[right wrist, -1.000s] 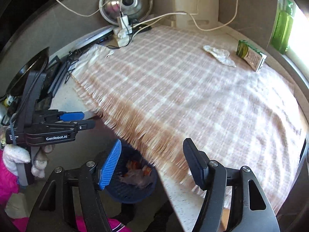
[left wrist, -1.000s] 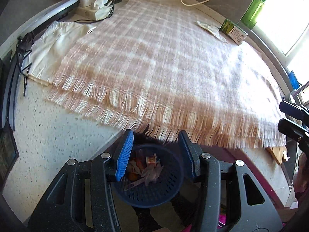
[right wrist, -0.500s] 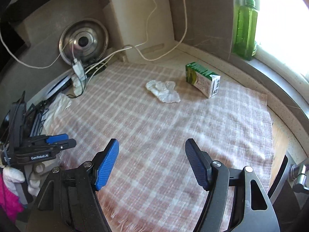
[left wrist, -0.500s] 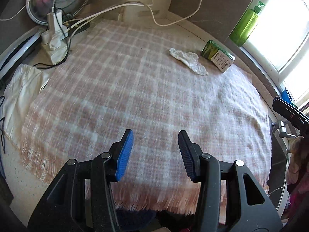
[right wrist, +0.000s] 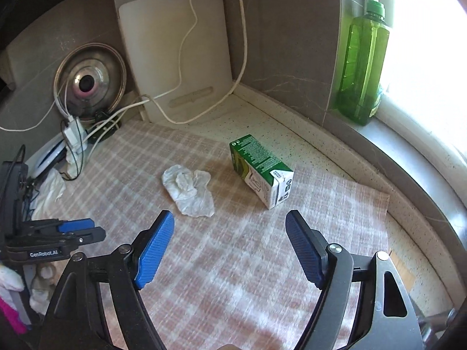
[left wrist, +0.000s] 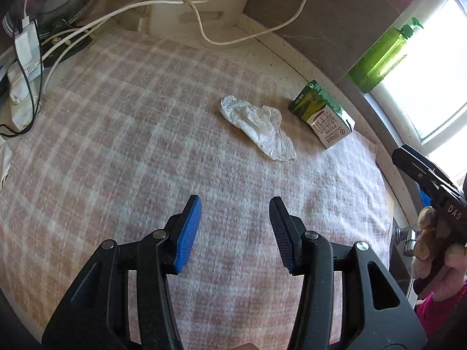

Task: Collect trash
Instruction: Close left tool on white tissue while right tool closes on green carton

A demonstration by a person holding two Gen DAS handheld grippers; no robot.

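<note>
A crumpled white tissue lies on the pink checked cloth. A green and white milk carton lies on its side just to the tissue's right. My left gripper is open and empty above the cloth, short of the tissue. My right gripper is open and empty, near the tissue and carton. Each gripper shows at the edge of the other's view: the left one in the right wrist view, the right one in the left wrist view.
A green soap bottle stands on the window sill at the right. A white board and a metal lid lean on the back wall. Cables and a power strip lie at the back left.
Both grippers have moved up and forward from the dark trash basket below the counter edge, over the cloth toward the tissue and carton. The basket has left both views.
</note>
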